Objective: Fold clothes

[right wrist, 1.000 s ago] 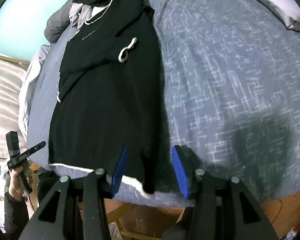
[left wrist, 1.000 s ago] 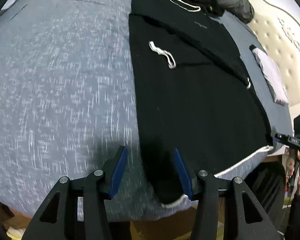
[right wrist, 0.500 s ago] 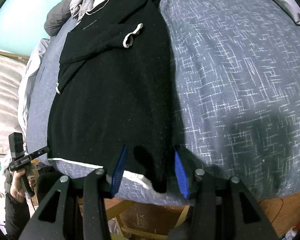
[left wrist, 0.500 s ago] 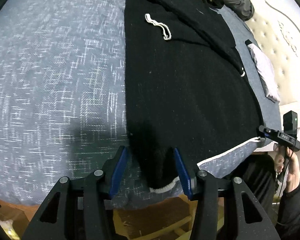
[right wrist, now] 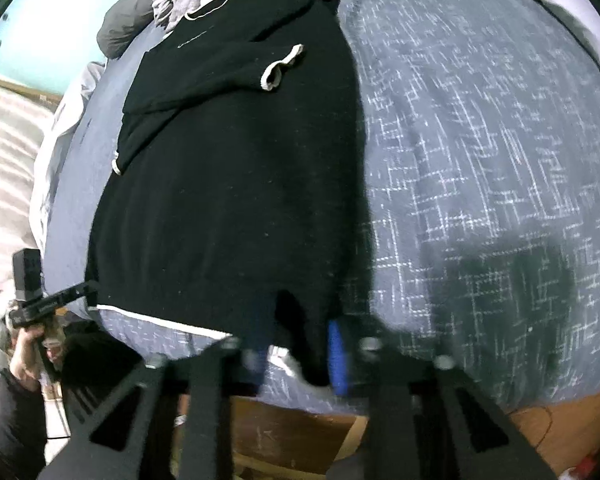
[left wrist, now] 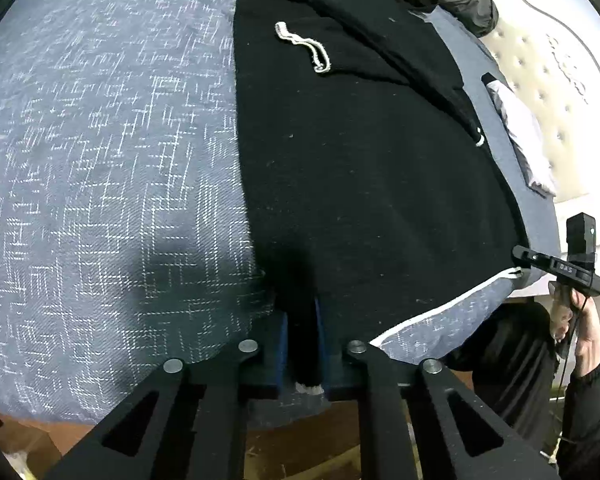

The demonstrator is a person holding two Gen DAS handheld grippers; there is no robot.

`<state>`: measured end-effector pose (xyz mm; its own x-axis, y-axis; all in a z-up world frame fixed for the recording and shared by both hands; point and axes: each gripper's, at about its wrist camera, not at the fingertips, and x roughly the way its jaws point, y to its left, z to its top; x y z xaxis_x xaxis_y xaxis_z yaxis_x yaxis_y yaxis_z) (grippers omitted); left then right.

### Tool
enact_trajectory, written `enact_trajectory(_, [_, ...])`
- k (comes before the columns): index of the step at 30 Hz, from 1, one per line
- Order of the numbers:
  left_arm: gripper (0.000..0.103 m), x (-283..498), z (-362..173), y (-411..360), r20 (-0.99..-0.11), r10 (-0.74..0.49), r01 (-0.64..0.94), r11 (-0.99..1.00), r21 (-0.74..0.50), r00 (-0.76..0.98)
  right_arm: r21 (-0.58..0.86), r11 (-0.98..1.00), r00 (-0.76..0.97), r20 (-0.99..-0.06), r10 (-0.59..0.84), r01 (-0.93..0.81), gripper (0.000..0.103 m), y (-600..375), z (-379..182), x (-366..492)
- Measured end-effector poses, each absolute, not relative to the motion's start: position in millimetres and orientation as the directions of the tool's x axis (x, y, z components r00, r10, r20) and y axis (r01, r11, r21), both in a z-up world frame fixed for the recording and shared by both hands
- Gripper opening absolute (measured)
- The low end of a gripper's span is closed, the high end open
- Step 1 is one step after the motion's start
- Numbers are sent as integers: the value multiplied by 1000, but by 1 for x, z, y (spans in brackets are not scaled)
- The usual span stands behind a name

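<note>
A blue-grey bedspread with white crosshatch weave (left wrist: 100,160) is carrying a black knit sweater with white-trimmed hem and cuffs (left wrist: 360,168), lying flat with both sleeves folded across. The left gripper (left wrist: 305,344) and right gripper (right wrist: 300,344), jaws having just been closing, are each pinching 1 hem corner at the bed's near edge.

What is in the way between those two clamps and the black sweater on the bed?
Nothing visible: the left gripper and the right gripper have just closed, each pinching a bottom hem corner of the black sweater.

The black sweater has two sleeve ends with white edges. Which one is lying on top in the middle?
The open, curled cuff resting on the black sweater chest. The other cuff only peeks out at the sweater's side edge, nearer the headboard.
</note>
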<state>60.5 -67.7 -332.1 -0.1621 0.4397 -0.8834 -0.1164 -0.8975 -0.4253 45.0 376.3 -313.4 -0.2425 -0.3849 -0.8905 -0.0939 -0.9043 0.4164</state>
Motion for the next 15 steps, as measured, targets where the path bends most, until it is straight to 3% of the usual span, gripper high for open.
enact_trajectory(15, [6, 73, -266, -84, -837, 470, -239, -879, -413, -281, 435, -899, -370, -829, -418, 43, 5, 368, -245, 64])
